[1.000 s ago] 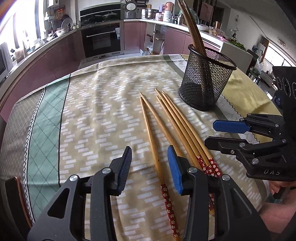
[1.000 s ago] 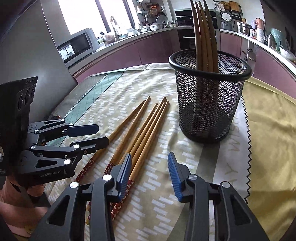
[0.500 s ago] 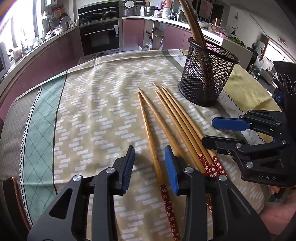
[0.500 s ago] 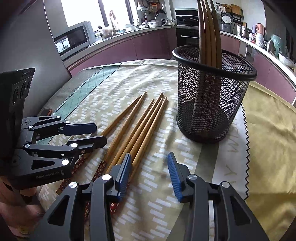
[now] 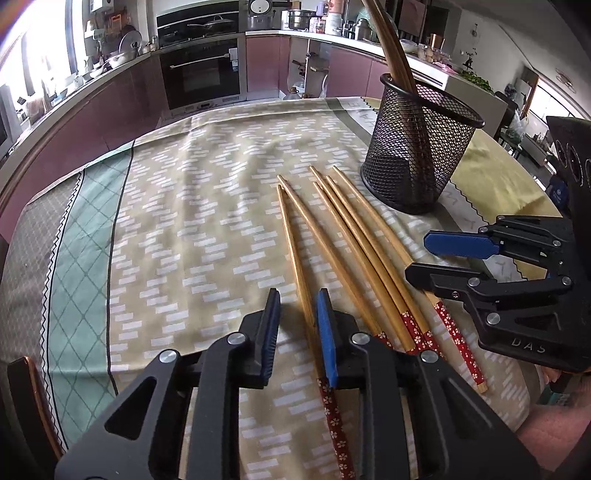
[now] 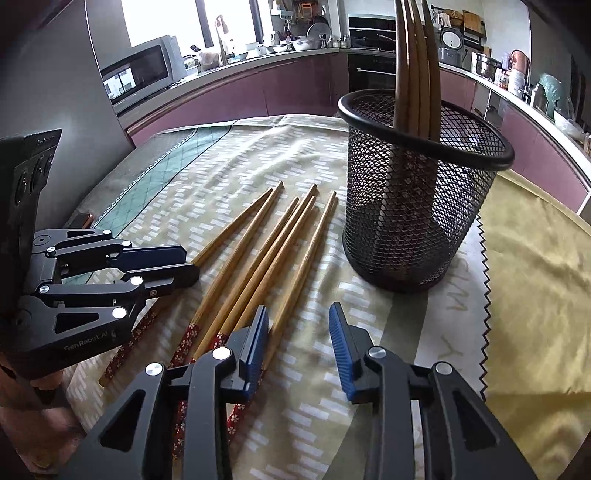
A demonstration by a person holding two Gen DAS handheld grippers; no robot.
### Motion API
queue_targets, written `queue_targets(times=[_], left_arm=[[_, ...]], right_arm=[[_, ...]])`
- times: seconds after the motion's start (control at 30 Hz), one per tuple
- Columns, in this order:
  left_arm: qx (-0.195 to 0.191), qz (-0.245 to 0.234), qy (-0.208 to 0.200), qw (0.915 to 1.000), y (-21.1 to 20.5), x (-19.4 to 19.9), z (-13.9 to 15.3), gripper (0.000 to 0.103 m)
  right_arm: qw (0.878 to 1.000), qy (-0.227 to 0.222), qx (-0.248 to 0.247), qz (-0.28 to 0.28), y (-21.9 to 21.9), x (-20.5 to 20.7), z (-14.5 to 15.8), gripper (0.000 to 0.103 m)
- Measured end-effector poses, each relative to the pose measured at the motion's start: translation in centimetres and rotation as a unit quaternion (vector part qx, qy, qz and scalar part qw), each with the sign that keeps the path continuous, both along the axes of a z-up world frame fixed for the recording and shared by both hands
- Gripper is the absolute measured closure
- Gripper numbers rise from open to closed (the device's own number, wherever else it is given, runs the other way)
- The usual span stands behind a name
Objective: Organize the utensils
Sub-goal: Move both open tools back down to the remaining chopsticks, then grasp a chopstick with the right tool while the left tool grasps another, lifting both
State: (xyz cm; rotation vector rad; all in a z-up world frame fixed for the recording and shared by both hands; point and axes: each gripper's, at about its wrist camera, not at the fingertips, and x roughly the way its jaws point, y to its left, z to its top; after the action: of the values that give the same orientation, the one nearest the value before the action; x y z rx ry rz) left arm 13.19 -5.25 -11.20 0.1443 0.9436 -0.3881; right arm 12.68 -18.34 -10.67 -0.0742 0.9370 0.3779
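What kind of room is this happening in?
Most likely a home kitchen: a built-in oven sits under a curved counter, a microwave stands by the window, and chopsticks lie on a cloth-covered table.

Kitchen w/ mauve cabinets (image 5: pixel 122 110) under a curved counter (image 6: pixel 258 62). Built-in oven (image 5: pixel 201 77) at far wall, microwave (image 6: pixel 142 74) near bright window (image 6: pixel 162 18). Table has beige patterned cloth (image 5: pixel 207 229), green band at its left edge.
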Motion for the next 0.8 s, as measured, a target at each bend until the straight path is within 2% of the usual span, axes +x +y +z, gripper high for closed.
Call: queue_targets(times=[0.23, 0.47, 0.7, 0.8], left_arm=[[0.013, -0.004, -0.004, 0.9999, -1.0, 1.0, -0.1, 0.082], [0.003, 0.009, -0.004, 0.9999, -1.1, 1.1, 0.0, 0.093], [-0.019, 0.03, -0.002, 0.9994, -0.2, 0.9, 0.5, 0.095], [-0.035, 0.025, -0.006, 0.9991, 0.2, 0.5, 1.2, 0.095]], right_arm=[[1.0, -0.004, -0.004, -0.008, 0.2, 1.0, -0.2, 0.081], [0.999, 0.004, 0.028, -0.03, -1.2, 1.1, -0.2, 0.097], [0.997, 0.003, 0.059, -0.046, -2.6, 0.6, 0.1, 0.097], [0.997, -0.003, 0.075, -0.036, -3.0, 0.2, 0.6, 0.097]])
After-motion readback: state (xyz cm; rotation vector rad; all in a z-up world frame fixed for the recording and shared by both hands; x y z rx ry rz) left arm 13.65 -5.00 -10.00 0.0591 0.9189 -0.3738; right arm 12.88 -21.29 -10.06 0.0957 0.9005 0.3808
